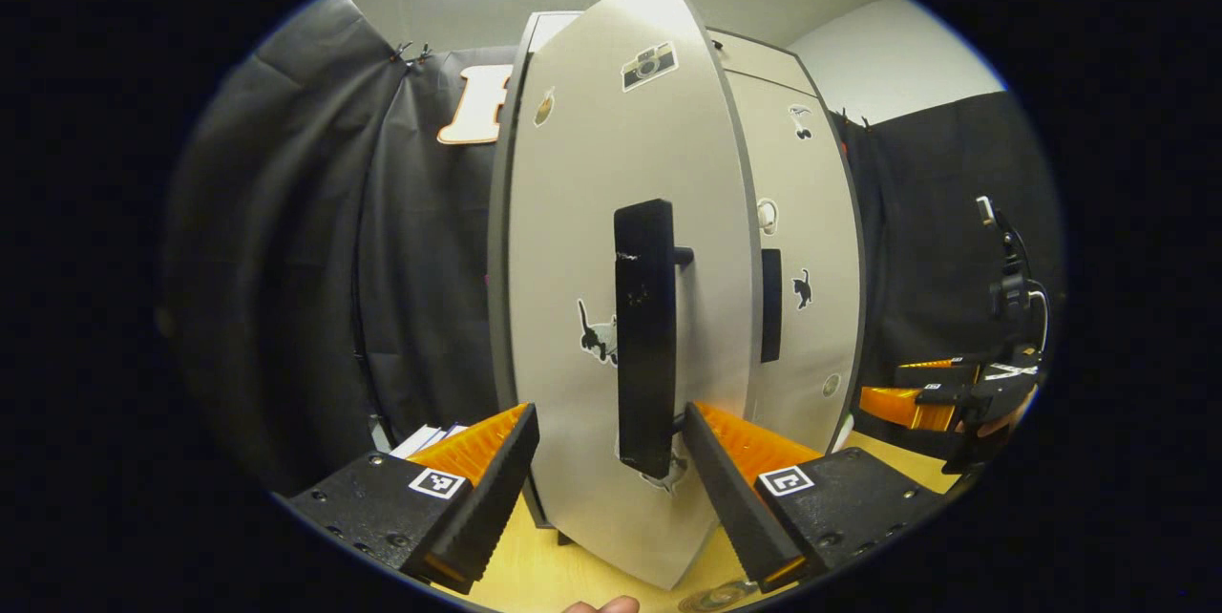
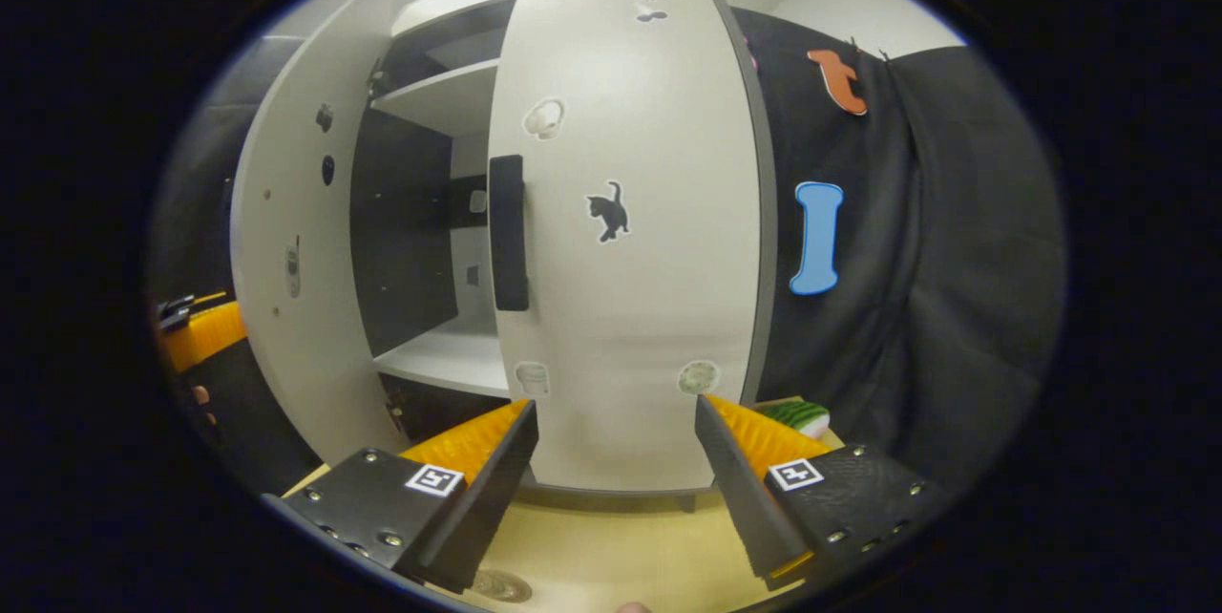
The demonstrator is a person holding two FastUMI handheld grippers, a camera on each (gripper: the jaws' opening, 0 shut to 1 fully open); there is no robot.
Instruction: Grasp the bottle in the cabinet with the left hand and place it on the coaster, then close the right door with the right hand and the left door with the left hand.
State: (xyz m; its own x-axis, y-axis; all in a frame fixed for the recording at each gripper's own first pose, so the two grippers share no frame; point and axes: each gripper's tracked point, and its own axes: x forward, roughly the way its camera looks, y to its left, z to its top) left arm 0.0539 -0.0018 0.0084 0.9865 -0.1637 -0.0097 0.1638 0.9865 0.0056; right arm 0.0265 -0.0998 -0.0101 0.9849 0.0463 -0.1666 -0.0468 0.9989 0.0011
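The cabinet's left door (image 1: pixel 573 212) stands part open right in front of my left gripper (image 1: pixel 611 412). Its black vertical handle (image 1: pixel 644 336) hangs between the spread fingers, which are open and do not press on it. Farther right, the right door (image 1: pixel 802 231) looks closed. In the right gripper view that right door (image 2: pixel 630 288), with its black handle (image 2: pixel 508 231), faces my right gripper (image 2: pixel 616 403), which is open and empty a short way off. The left door (image 2: pixel 286 307) swings out, baring empty shelves (image 2: pixel 449 355). A small round clear thing (image 2: pixel 496 584) lies at the bottom edge; I cannot identify it.
The cabinet stands on a light wooden table (image 2: pixel 611 546). A green-and-white object (image 2: pixel 797 417) lies by the cabinet's right side. My right gripper (image 1: pixel 931 398) shows far right in the left gripper view. My left gripper (image 2: pixel 196 331) shows at the far left in the right gripper view.
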